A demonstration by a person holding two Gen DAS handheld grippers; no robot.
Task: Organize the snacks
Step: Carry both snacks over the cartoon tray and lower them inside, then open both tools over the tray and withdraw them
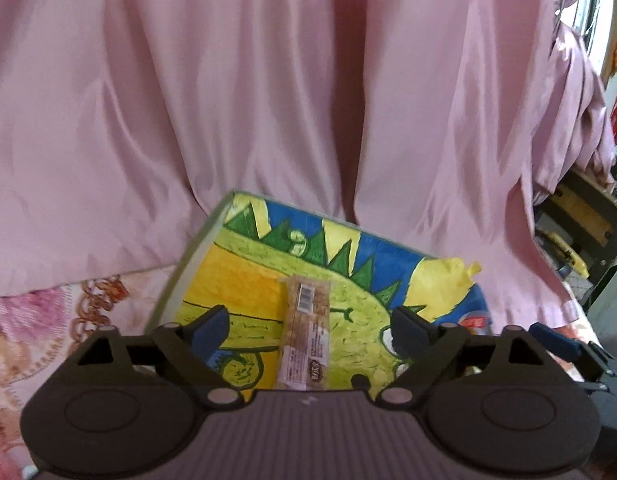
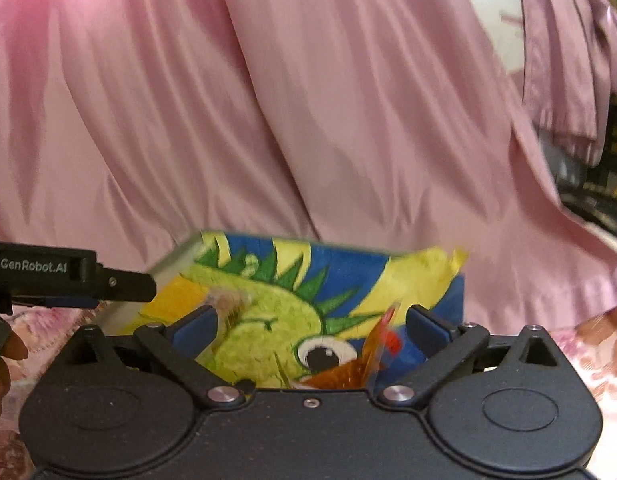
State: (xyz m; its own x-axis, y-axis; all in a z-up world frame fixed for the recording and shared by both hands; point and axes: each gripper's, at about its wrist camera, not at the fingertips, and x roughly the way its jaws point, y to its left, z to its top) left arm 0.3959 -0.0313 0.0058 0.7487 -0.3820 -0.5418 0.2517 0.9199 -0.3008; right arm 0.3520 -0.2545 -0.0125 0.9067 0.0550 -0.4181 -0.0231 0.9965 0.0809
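A green-and-yellow cartoon dinosaur on blue covers the box (image 1: pixel 244 264); behind hangs a plain pink curtain (image 1: pixel 268 80).

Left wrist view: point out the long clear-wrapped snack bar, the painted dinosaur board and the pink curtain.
Long clear-wrapped snack bar (image 1: pixel 306 334): left wrist view, mid-wrapper below the barcode.
Painted dinosaur board (image 1: pixel 236 276): left wrist view, bare orange patch.
Pink curtain (image 1: pixel 268 80): left wrist view, central folds.

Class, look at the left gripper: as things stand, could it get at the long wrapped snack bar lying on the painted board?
Probably yes. The left gripper is open, and the snack bar lies flat on the painted board between its fingers, with nothing covering it.
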